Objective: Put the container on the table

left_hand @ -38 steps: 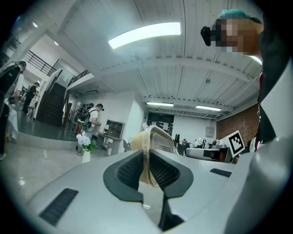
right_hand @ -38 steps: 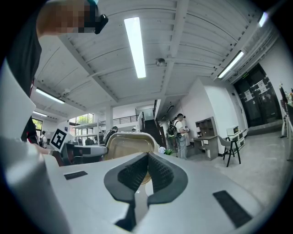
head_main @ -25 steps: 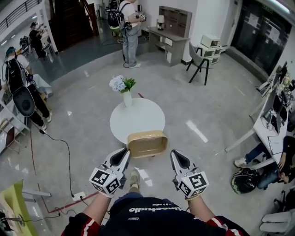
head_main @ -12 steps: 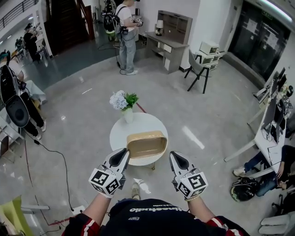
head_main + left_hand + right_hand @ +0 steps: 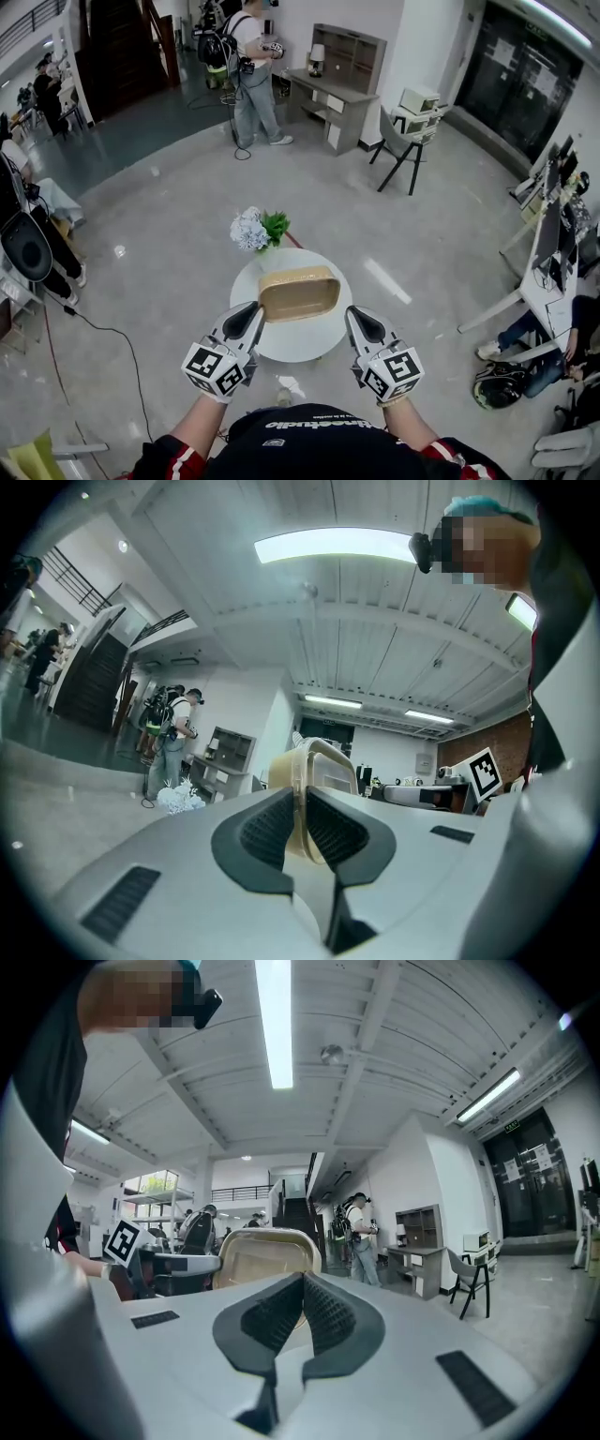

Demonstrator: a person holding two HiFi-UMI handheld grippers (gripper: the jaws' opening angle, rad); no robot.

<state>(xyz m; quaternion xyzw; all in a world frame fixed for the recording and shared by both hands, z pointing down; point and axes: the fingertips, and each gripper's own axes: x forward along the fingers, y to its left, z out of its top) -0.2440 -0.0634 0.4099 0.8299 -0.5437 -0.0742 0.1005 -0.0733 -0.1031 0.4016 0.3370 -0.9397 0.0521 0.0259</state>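
Table (image 5: 302, 341): round, white top, standing on glossy grey floor (image 5: 159, 244). Directly on it: one vase of flowers (image 5: 259, 232) with pale blossoms and green leaves, set at the far-left rim.

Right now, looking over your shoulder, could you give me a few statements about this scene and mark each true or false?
1. The left hand-held gripper is clamped on the container's rim. True.
2. The container already rests on the table. False: it is held in the air above it.
3. Flowers stand at the table's far edge. True.
4. The table is square and black. False: it is round and white.
5. The container is full of fruit. False: it looks empty.
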